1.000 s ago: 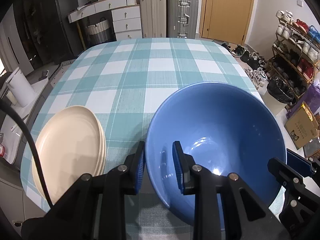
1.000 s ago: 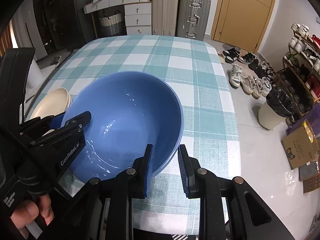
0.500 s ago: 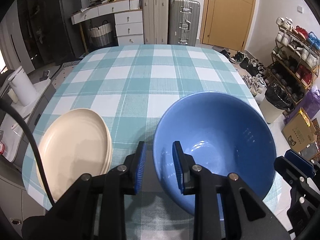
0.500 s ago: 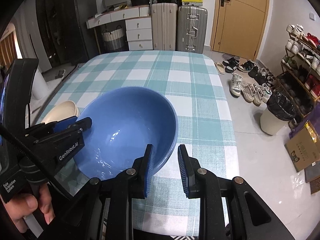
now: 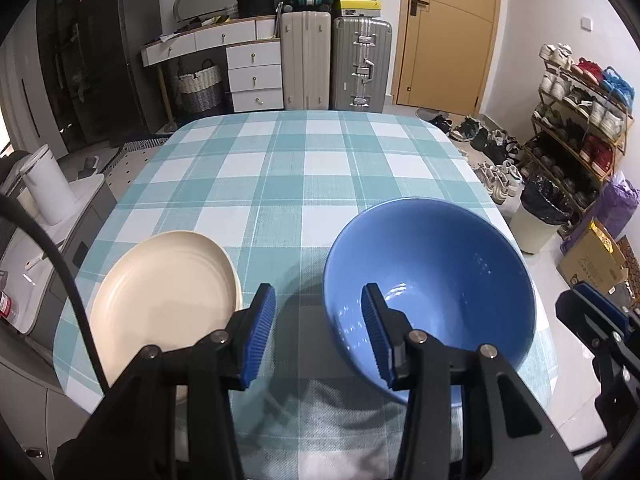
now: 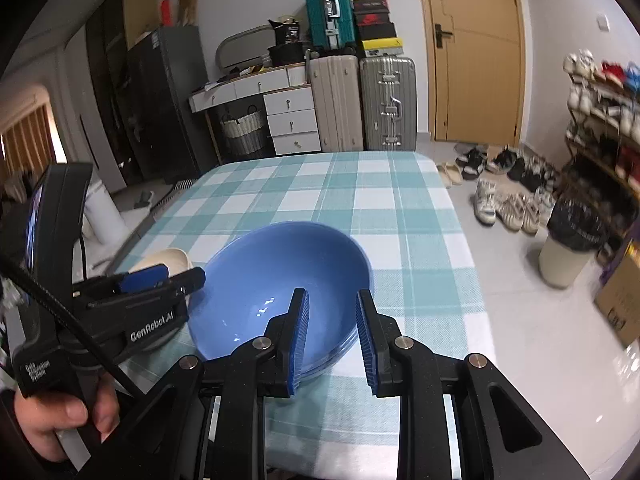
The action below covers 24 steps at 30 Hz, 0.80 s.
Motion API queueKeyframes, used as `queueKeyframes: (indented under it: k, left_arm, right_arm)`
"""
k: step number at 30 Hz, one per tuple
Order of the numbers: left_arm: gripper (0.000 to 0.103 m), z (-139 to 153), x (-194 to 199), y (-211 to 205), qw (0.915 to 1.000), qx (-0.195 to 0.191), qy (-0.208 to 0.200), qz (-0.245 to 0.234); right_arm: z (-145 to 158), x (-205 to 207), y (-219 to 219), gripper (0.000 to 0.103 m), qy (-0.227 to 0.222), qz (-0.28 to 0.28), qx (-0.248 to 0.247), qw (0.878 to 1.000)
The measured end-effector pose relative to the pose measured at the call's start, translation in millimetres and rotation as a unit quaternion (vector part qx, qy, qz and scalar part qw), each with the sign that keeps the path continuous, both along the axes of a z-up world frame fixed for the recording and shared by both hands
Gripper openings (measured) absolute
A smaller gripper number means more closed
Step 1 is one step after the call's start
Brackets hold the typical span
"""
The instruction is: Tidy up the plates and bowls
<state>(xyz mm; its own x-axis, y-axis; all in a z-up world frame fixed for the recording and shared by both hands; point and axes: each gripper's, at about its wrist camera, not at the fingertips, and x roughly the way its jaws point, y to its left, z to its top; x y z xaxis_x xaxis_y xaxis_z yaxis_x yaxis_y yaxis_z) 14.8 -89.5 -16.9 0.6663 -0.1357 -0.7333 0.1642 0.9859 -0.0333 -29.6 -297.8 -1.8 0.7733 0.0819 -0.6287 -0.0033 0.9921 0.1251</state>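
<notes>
blue bowl on table, L gripper opening – nothing gripped

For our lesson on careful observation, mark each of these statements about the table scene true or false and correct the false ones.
1. The large glossy blue bowl stands on the teal-and-white checked tablecloth. True.
2. In the left wrist view, the round cream plates lie to the right of the bowl. False: they lie to its left, apart from it.
3. The bowl is full of food. False: its inside is bare and shows only light reflections.
4. A beige hard-shell suitcase and a silver hard-shell suitcase stand side by side beyond the far end of the table. True.
</notes>
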Motion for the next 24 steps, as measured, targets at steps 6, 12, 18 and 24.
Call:
queueKeyframes:
  k: [6,12,18,24]
  left_arm:
    - [0.046,7.9,-19.4,12.9,0.9992,-0.001,-0.038,-0.011]
    - [0.046,22.5,-49.3,48.9,0.9960,-0.042,-0.079,0.003]
    - [0.046,32.9,-78.0,80.9,0.9872,-0.008,-0.155,0.034]
    - [0.047,27.3,-90.8,104.7,0.9839,-0.001,-0.174,0.040]
  right_arm:
    - [-8.8,-17.7,-12.2,0.024,-0.021,-0.020,0.095,0.995]
    - [-2.8,-38.1,6.2,0.032,-0.082,0.022,0.125,0.989]
    - [10.1,-66.4,33.2,0.054,-0.170,0.054,0.128,0.976]
    - [-2.1,-57.3,48.0,0.066,-0.138,0.064,0.136,0.979]
